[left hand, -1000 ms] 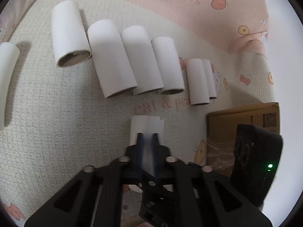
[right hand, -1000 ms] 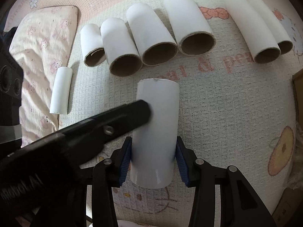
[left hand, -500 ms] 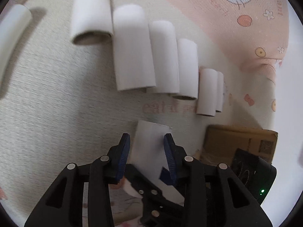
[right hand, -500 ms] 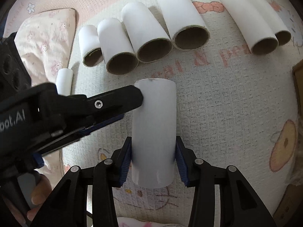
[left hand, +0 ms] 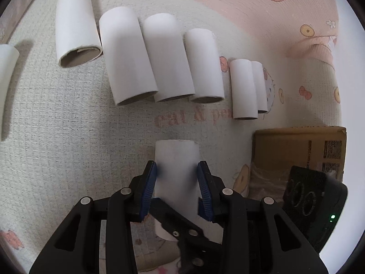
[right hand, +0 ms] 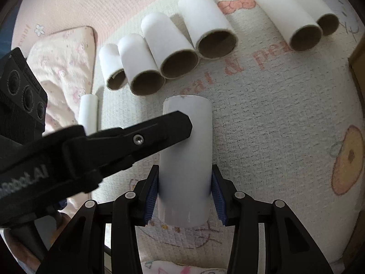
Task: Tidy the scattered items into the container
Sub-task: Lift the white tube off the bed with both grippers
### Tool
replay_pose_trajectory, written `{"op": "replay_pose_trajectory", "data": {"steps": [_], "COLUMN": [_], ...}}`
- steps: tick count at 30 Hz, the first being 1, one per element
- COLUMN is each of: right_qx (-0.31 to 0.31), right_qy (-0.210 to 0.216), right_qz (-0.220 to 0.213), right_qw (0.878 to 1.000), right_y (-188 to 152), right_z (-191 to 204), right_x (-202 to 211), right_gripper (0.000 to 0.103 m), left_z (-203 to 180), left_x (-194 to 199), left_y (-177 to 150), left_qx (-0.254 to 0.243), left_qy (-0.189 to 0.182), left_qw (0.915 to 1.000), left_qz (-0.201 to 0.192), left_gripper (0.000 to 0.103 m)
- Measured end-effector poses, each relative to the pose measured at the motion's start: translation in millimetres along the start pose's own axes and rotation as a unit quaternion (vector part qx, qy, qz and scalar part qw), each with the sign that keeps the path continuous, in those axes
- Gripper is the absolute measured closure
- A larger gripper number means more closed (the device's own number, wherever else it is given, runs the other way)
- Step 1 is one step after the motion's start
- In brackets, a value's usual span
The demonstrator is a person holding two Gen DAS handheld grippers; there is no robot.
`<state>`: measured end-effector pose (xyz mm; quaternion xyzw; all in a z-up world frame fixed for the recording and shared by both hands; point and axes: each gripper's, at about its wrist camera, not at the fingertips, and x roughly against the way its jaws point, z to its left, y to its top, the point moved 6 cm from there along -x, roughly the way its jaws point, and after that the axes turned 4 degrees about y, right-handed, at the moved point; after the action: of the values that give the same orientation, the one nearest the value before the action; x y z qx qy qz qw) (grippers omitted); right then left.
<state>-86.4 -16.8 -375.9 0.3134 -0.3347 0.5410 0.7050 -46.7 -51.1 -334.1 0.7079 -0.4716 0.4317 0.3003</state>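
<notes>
A: Left gripper [left hand: 176, 178] was pinched shut near the tube [right hand: 186, 157] a second ago; now its fingers are spread and sit either side of it.

B: Touching?

A: Blue pads look right at the tube's sides, blurry, can't tell if they press.

B: Right gripper [right hand: 184, 194]?

A: Clamped on the same tube near its near end, pads flat against both sides. Tube held above the mat [right hand: 273, 118], pointing away from the camera.

B: Others?

A: Row of six tubes [left hand: 127, 57] lying side by side on the mat beyond, open ends toward the right camera. One more small tube [right hand: 88, 114] off at the left, by the pillow [right hand: 61, 68].

B: Container?

A: Cardboard box [left hand: 296, 150] at the right in the left view, just beside the held tube.
</notes>
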Motion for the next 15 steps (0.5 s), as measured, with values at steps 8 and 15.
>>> {"op": "replay_pose_trajectory", "data": {"steps": [8,15], "right_qx": [0.019,0.030], "right_qy": [0.004,0.053], "right_qz": [-0.024,-0.065], "right_qw": [1.000,0.996], "right_y": [-5,-4], "right_z": [13,21], "right_x": [13,44], "right_gripper": [0.063,0.063], "left_z": [2,-16], "left_x": [10,20], "left_y": [-3,1], "left_qx": [0.027,0.016], "left_qy": [-0.029,-0.033], "left_qw": [0.9992,0.9992], "left_qz": [-0.004,-0.013], "left_gripper": [0.060,0.053]}}
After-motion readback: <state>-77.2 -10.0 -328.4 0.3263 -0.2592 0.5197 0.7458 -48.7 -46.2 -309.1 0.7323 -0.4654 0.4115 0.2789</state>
